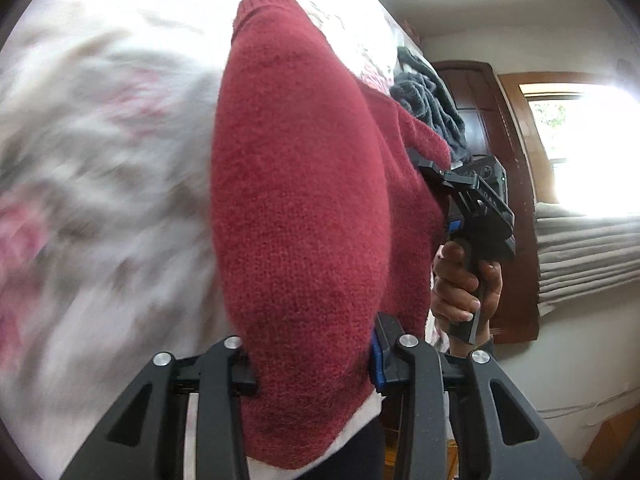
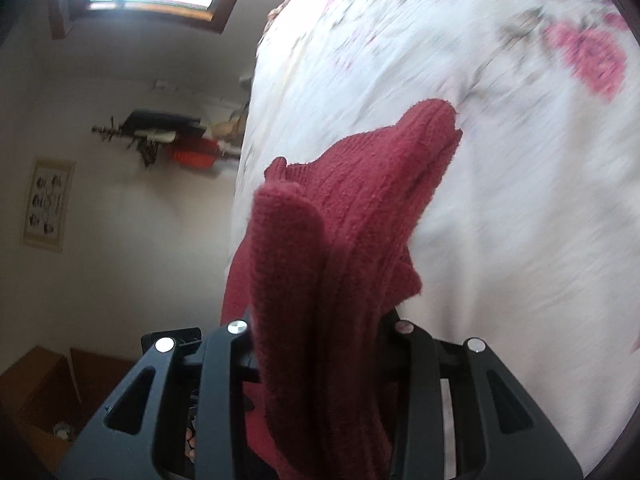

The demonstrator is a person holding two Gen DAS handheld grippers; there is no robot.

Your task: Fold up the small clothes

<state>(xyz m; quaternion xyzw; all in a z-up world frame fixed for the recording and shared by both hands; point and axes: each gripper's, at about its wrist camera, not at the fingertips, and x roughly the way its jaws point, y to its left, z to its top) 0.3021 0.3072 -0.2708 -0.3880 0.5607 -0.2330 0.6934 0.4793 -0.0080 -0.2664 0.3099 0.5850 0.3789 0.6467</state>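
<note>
Left wrist view: a red sweater (image 1: 296,200) is pinched in the left tongs (image 1: 316,364), its knit running straight ahead along the fingers, ribbed hem farthest out, over a blurred floral bed (image 1: 92,152). The far edge is clamped by the right tongs (image 1: 436,168), held in a hand (image 1: 464,288) off to the right. A grey garment (image 1: 428,104) is seen beyond.

Right wrist view: the sweater (image 2: 340,240) is bunched between the clenched right tongs (image 2: 320,344), lifted above the bed (image 2: 500,220). The long axis is judged to span both tongs, neither nearer.
</note>
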